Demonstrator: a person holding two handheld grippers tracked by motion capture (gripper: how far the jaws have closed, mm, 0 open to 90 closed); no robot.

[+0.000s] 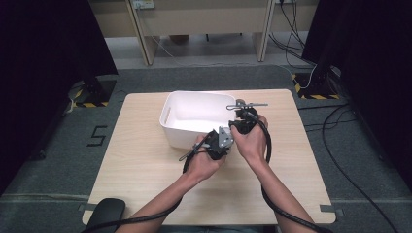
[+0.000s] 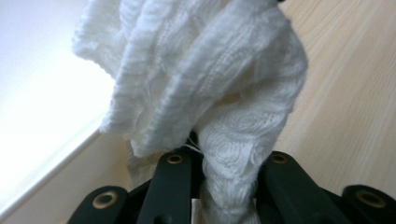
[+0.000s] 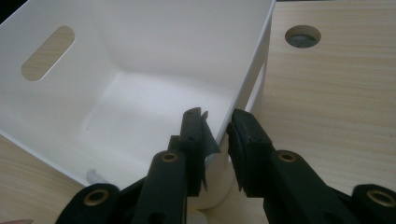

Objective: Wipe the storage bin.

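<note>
A white knitted cloth (image 2: 201, 70) hangs bunched in the left gripper view, and my left gripper (image 2: 224, 158) is shut on its lower end. In the high view the left gripper (image 1: 216, 143) sits at the front right corner of a white plastic bin (image 1: 167, 114). My right gripper (image 1: 243, 121) is just beyond it at the bin's right wall. In the right gripper view the right gripper (image 3: 215, 126) straddles that wall of the bin (image 3: 140, 56), one jaw inside and one outside, closed on it.
The bin stands at the middle back of a light wooden table (image 1: 145, 170). A round cable hole (image 3: 302, 36) lies in the tabletop right of the bin. Dark screens flank the table, and cables run over the floor at the right.
</note>
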